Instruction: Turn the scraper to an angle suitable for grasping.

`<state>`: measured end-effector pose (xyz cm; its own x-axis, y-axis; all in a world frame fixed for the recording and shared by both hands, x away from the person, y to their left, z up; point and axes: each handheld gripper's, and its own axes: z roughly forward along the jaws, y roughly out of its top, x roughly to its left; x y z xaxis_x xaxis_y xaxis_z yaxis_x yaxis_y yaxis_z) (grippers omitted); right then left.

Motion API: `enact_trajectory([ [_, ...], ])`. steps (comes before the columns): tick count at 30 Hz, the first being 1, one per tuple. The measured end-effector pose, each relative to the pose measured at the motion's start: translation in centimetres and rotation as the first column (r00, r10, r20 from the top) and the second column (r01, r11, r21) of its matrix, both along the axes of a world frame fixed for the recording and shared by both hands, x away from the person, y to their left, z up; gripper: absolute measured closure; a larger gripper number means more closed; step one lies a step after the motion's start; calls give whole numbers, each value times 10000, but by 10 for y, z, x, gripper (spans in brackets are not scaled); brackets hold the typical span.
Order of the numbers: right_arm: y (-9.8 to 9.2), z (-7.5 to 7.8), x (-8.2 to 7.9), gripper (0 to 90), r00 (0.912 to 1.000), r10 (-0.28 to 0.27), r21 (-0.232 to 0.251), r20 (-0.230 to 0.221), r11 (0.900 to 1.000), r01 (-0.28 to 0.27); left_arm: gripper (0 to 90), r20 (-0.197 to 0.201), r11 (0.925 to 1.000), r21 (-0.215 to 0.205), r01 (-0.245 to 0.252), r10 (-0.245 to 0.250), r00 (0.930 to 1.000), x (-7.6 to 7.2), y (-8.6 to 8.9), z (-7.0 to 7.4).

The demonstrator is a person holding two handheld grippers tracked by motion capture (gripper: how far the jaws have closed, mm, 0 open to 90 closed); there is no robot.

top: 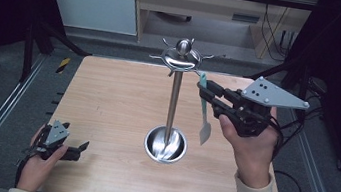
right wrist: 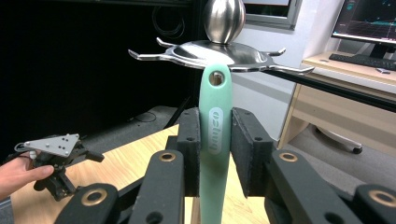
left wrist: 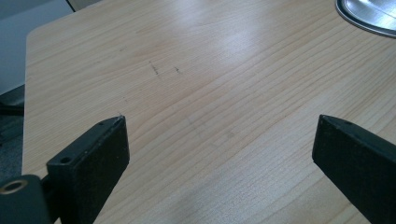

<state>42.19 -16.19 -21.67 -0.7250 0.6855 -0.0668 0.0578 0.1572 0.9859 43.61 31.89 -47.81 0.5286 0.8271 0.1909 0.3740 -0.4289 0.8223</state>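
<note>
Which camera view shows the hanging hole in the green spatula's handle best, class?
The right gripper view: the hole sits close up, just below a hook of the metal stand, with the right gripper shut on the green spatula. The high view shows the spatula small, its hole unclear.

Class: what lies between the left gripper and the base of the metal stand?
Nothing: in the high view, bare wooden table runs from the left gripper to the stand's base. The left gripper view shows the same.
</note>
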Motion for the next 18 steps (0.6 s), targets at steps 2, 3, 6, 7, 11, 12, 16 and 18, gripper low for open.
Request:
enact_trajectory([
  [2, 0, 0, 0, 741, 10000, -17, 23, -24, 10000, 17, 38, -6, 10000, 8, 20, -20, 10000, 0, 0, 0],
  [3, 0, 0, 0, 741, 10000, -36, 41, -25, 10000, 37, 38, -2, 10000, 8, 18, -18, 10000, 0, 0, 0],
  [6, 0, -1, 1, 741, 10000, -52, 72, -22, 10000, 52, 38, -11, 10000, 32, 40, -40, 10000, 0, -1, 0],
  [7, 0, -1, 1, 740, 10000, -42, 68, -21, 10000, 42, 38, -12, 10000, 27, 43, -43, 10000, 0, -1, 0],
  [11, 1, -1, 1, 740, 10000, -55, 97, -27, 9999, 55, 37, -19, 10000, 40, 49, -49, 10000, 0, -1, 0],
  [12, 1, -1, 1, 740, 10000, -52, 109, -23, 9999, 53, 38, -24, 10000, 47, 58, -58, 10000, 0, -1, 0],
  [16, 3, -2, 2, 740, 10000, -80, 125, -25, 9999, 80, 37, -11, 10000, 39, 61, -61, 10000, 0, -1, 0],
  [18, 4, -3, 2, 740, 9999, -98, 162, -38, 9998, 98, 38, -16, 10000, 48, 61, -61, 10000, 0, -1, 0],
])
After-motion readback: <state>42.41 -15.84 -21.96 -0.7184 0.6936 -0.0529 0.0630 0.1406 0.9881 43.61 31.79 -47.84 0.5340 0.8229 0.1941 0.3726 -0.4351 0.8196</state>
